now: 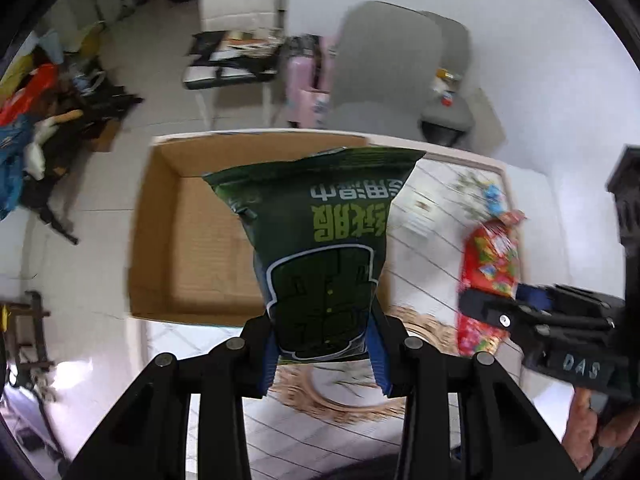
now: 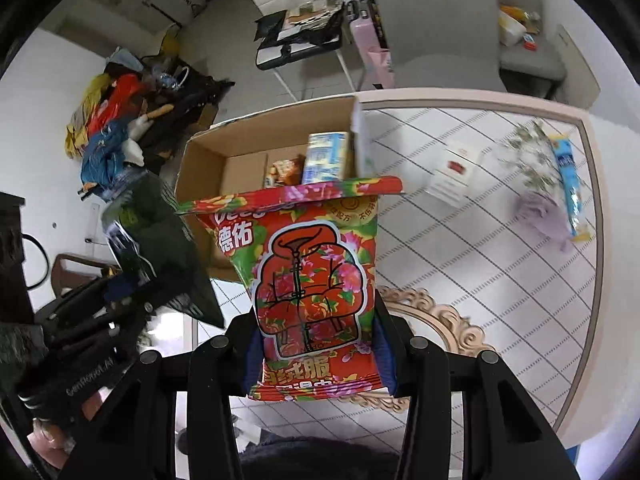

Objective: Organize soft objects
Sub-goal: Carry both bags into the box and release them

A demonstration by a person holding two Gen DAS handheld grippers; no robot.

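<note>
My left gripper (image 1: 326,354) is shut on a dark green soft pack (image 1: 320,240) with a jacket drawing, held above the table in front of an open cardboard box (image 1: 160,240). My right gripper (image 2: 318,360) is shut on a red flowered soft pack (image 2: 316,280) of the same kind, also lifted, with the cardboard box (image 2: 200,160) behind it. The box holds a pale yellow and blue carton (image 2: 324,156) and a brown snack pack (image 2: 286,170). The red pack (image 1: 488,276) and right gripper (image 1: 532,312) show at the right of the left wrist view; the green pack (image 2: 160,240) shows at the left of the right wrist view.
The tiled white table (image 2: 480,260) carries a small white box (image 2: 452,176), a lilac cloth (image 2: 540,212), a floral bundle with a blue pack (image 2: 568,184) and a round ornate mat (image 2: 432,320). Chairs (image 1: 240,40) and a floor pile of clothes (image 2: 112,128) lie beyond.
</note>
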